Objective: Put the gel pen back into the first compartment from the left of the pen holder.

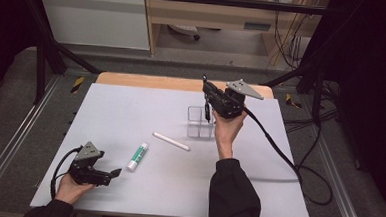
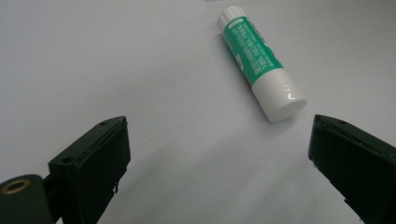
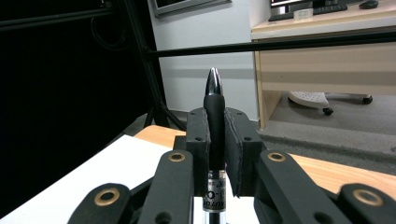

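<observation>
The right tongs (image 1: 207, 97), held up in the person's right hand (image 1: 228, 130), are clamped on a black pen (image 3: 215, 135). In the right gripper view the pen stands upright between the two pads, its shiny tip above them and its printed barrel running down below. In the high view the pen hangs from the tongs just over the clear organiser (image 1: 201, 122), a small see-through box with several compartments that stands on the white counter (image 1: 131, 110) near its far edge. Whether the pen's lower end has already entered a compartment cannot be told. The compartments look empty, as far as their clear walls allow a reading.

The left tongs (image 1: 111, 175) rest low at the near left of the counter in the left hand (image 1: 69, 187), their jaws wide apart and holding nothing. In the left gripper view the glue stick (image 2: 260, 62), green-labelled with a white cap, lies on its side just ahead of the jaws and apart from them. A white stick (image 1: 171, 141), perhaps a chalk or a slim tube, lies flat between the glue stick and the organiser.

Judged from this layout, the work is at an early stage: one item is in hand at the organiser but not yet released, and two remain loose on the counter.
</observation>
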Tool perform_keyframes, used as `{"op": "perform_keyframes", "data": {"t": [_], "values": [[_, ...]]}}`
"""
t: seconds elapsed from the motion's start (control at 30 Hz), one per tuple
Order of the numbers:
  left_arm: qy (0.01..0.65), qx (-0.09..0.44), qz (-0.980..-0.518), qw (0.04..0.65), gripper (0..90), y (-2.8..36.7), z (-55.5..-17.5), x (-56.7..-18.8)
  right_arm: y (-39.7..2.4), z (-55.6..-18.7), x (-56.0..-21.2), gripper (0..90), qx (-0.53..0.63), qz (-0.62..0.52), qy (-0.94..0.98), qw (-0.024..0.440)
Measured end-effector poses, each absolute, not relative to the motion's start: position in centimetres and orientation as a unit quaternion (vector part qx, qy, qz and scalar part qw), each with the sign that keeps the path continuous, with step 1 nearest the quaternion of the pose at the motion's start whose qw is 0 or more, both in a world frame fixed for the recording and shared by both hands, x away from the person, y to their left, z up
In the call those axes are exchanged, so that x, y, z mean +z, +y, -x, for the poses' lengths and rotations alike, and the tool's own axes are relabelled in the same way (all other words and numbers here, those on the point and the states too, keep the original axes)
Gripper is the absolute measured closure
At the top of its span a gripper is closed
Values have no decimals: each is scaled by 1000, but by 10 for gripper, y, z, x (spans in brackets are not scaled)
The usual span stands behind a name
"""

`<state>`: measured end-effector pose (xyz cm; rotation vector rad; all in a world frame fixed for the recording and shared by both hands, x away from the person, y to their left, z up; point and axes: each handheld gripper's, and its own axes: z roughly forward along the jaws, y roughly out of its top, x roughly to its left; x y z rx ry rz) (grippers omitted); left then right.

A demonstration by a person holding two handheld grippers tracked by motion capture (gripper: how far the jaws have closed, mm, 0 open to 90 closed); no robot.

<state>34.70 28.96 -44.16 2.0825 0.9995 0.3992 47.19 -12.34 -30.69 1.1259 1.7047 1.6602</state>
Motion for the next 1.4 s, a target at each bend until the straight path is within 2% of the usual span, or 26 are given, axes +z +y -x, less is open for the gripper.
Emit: {"op": "perform_keyframes", "data": {"t": [0.8,1.4], "values": [[395,152,-818,390,54,291,-347,-442,-96,-516,-336,808,593,-420,642,245],[395,152,-817,392,54,290,-347,-442,-87,-521,-358,807,571,-420,664,237]]}}
